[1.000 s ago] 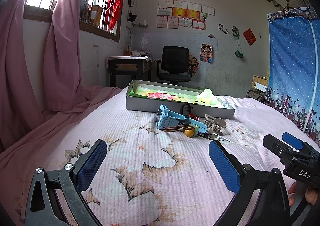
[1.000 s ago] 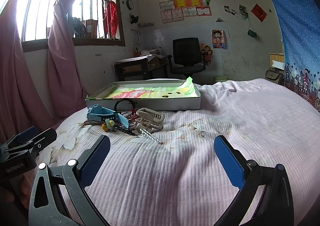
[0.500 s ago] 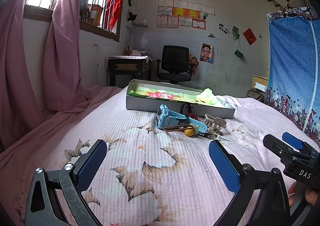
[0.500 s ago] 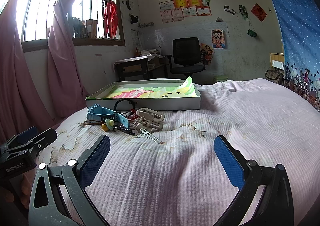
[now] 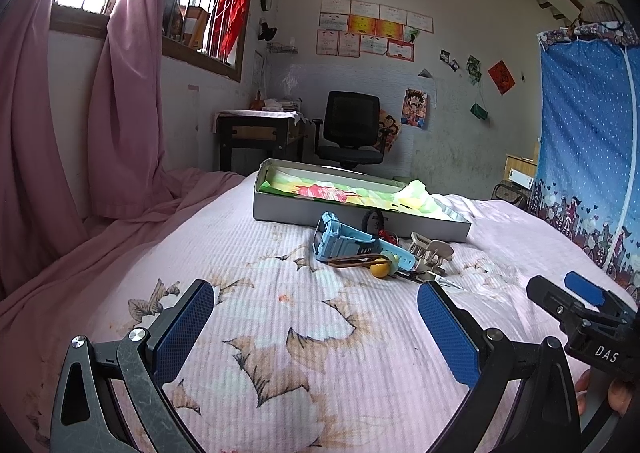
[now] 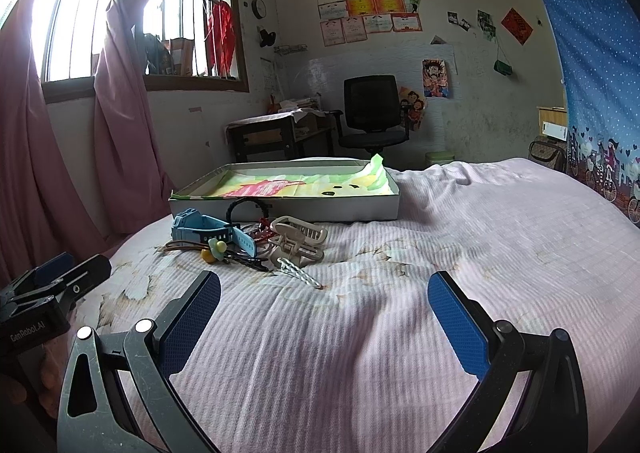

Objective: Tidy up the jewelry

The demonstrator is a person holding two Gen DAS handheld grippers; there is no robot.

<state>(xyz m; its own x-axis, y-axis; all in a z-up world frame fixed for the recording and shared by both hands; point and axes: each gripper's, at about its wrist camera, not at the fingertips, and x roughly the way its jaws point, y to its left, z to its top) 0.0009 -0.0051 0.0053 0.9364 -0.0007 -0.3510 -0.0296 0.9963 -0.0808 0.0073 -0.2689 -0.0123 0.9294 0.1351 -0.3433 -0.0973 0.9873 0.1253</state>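
Note:
A small heap of accessories lies on the bed: a light blue watch [image 5: 344,241] [image 6: 200,228], a beige hair claw [image 5: 434,251] [image 6: 298,241], a yellow bead on a brown band [image 5: 379,268] [image 6: 208,254], and a black bracelet [image 6: 244,207]. Behind it stands a shallow grey box [image 5: 288,209] [image 6: 320,209] lined with colourful paper. My left gripper [image 5: 316,317] is open, short of the heap. My right gripper [image 6: 324,309] is open too, to the right of the heap and nearer the camera. Neither holds anything.
The bed has a pink floral sheet [image 5: 280,313]. Pink curtains [image 5: 60,133] hang at the left. A desk [image 5: 260,133] and a black office chair [image 5: 352,129] stand beyond the bed. A blue curtain [image 5: 588,133] hangs at the right.

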